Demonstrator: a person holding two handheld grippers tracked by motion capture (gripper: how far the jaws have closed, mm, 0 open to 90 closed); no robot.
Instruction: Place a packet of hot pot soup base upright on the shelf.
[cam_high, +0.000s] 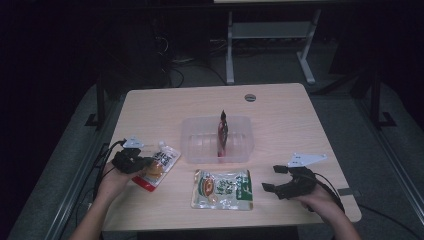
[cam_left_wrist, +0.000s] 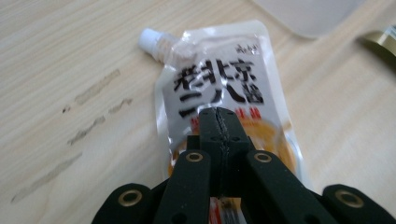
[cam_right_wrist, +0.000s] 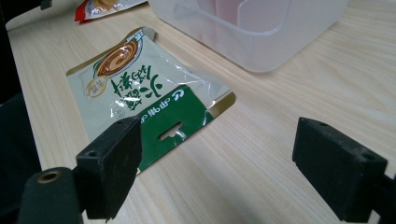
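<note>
High view: on the wooden table (cam_high: 280, 107), a clear plastic container (cam_high: 217, 139) sits at centre with a red sachet (cam_high: 222, 134) standing upright inside. At its 8 o'clock lies a spouted sauce pouch (cam_high: 157, 167), the left gripper (cam_high: 135, 161) over it. A green-and-white flat packet (cam_high: 222, 189) lies at 6 o'clock; the right gripper (cam_high: 270, 178) is at 4 o'clock.

Left gripper view: the jaws are pressed together above the pouch (cam_left_wrist: 219, 88); whether they pinch it I cannot tell.

Right gripper view: the jaws stand wide apart, holding nothing, the packet (cam_right_wrist: 140, 88) just beyond the left jaw.
</note>
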